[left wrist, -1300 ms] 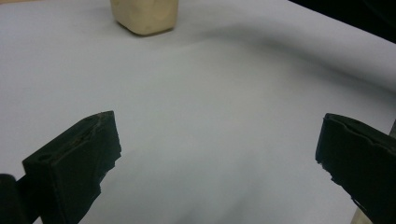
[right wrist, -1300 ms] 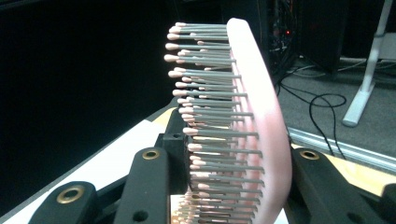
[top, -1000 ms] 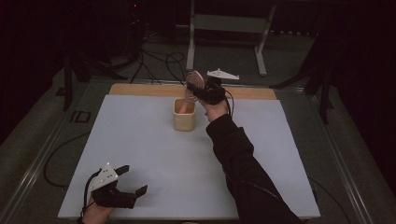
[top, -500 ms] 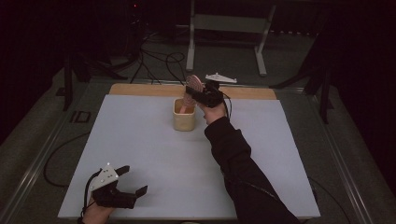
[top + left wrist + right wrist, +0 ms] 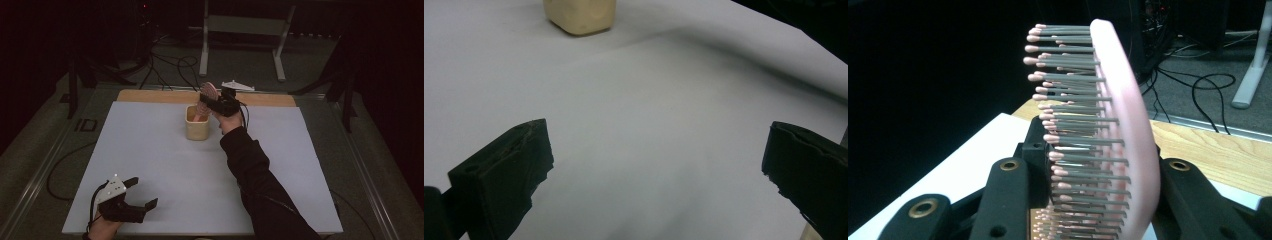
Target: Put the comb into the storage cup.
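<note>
A pink plastic hairbrush [image 5: 206, 101] is gripped in the right tool [image 5: 212, 103], with its lower end inside a small cream square cup [image 5: 197, 127]. The cup stands at the far side of the white counter [image 5: 165, 170]. The left tool [image 5: 142, 192] rests at the near edge, its jaws apart with nothing in them.

The room is dark all around. Only the white desk [image 5: 165, 165] looks bright, lit from above. The high view is dim and a bit grainy. Up close, the pink brush [image 5: 1108, 125] looks sharp, and things behind it are soft.
</note>
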Motion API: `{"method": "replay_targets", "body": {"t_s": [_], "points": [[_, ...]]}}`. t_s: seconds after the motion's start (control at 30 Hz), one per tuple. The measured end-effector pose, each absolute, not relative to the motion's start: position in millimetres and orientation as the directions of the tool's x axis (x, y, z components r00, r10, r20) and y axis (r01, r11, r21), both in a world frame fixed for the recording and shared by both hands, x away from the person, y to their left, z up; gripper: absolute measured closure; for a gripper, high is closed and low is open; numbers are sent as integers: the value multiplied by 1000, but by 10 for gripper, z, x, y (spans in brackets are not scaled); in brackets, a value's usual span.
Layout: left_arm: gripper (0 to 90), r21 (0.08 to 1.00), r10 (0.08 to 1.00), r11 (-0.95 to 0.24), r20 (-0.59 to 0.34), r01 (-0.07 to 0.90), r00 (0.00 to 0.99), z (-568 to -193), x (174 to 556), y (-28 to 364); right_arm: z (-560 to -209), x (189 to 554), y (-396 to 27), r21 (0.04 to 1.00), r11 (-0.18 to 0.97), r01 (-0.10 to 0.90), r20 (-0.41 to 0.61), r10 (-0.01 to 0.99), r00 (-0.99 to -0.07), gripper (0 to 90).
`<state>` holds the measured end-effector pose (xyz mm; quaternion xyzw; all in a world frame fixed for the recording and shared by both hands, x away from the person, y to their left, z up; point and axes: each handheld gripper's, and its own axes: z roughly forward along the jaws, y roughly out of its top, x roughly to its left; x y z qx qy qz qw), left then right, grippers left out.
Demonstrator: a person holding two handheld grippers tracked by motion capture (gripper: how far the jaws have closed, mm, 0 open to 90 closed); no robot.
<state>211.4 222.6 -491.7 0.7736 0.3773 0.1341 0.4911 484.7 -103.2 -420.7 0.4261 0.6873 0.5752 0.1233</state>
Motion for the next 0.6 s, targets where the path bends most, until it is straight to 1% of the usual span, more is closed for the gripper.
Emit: {"method": "replay_targets", "body": {"t_s": [0.2,0.57,0.6], "points": [[2,860,713,-237,-162,452,682,-4923,2117,2218,-4233,4876,-1088,890,-31,455,332,727,-601,629],[3,860,713,-236,-162,452,682,-4925,2119,2219,-4244,4898,-1124,891,-5,455,309,741,-596,613],[3,860,713,-238,-161,452,682,-4924,2118,2219,-4246,4897,-1124,889,-7,458,313,741,-594,566]]}}
